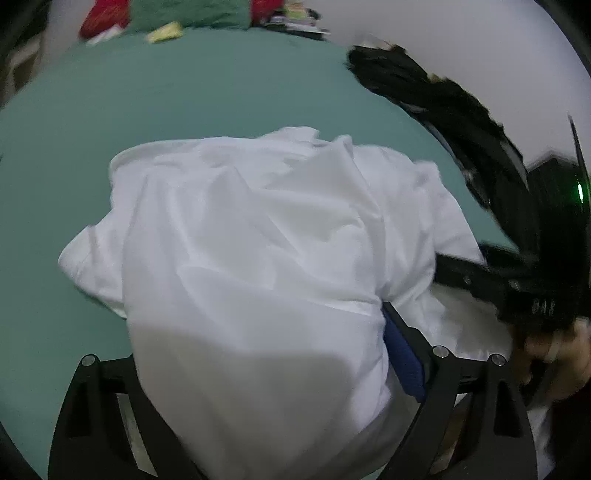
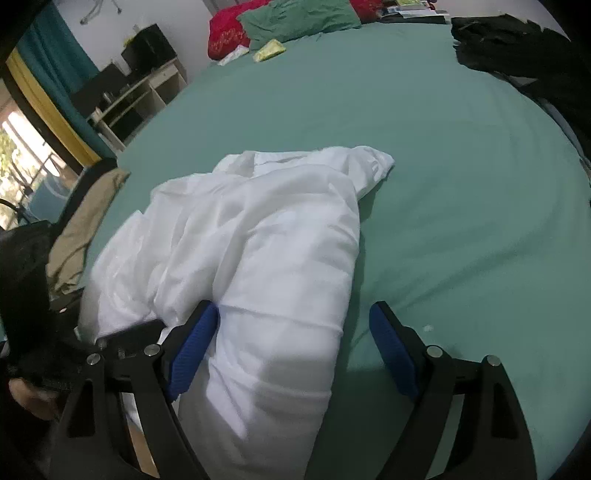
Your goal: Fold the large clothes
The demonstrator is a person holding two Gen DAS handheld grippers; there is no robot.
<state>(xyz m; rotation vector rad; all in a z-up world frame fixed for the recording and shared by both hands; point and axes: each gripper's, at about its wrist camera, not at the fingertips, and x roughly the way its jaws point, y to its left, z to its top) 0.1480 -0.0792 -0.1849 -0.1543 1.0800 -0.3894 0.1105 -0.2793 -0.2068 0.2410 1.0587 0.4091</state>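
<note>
White garment (image 2: pixel 258 236) lies bunched on the green bed sheet (image 2: pixel 443 166), thin, light and limp, so best taken by a hem edge. Right gripper (image 2: pixel 293 343) stands wide astride its near end; left gripper (image 1: pixel 258 354) gapes, cloth draped between.

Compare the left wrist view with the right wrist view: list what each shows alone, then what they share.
Only the left wrist view: a green indicator light on the other gripper's body, and cloth covering one of its own fingers.

Only the right wrist view: a shelf unit, a teal curtain, a tan garment at the bed edge, and both blue pads of the right gripper, open.

Both: the crumpled white garment, the green bedsheet, a red pillow and a dark garment.
</note>
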